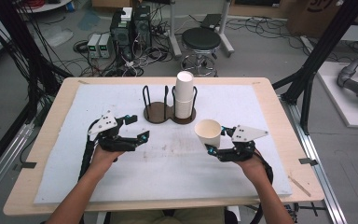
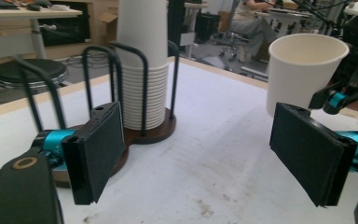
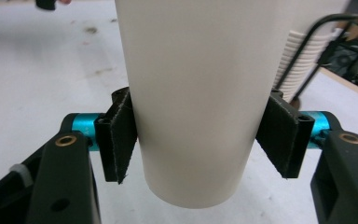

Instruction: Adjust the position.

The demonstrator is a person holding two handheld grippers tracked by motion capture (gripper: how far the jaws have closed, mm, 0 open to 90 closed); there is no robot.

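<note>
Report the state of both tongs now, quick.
Left tongs: open, nothing between the jaws.
Right tongs: shut on a single paper cup, held upright off the table.

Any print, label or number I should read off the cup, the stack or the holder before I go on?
None can be read.
Paper cup in the right hand-held gripper: plain, no print.
Cup stack: plain white, no print.
Cup holder: no label.
Cardboard box on the floor at top right: a dark mark, too cut off and blurred to read.
Grey units on the floor: too small to read.
</note>
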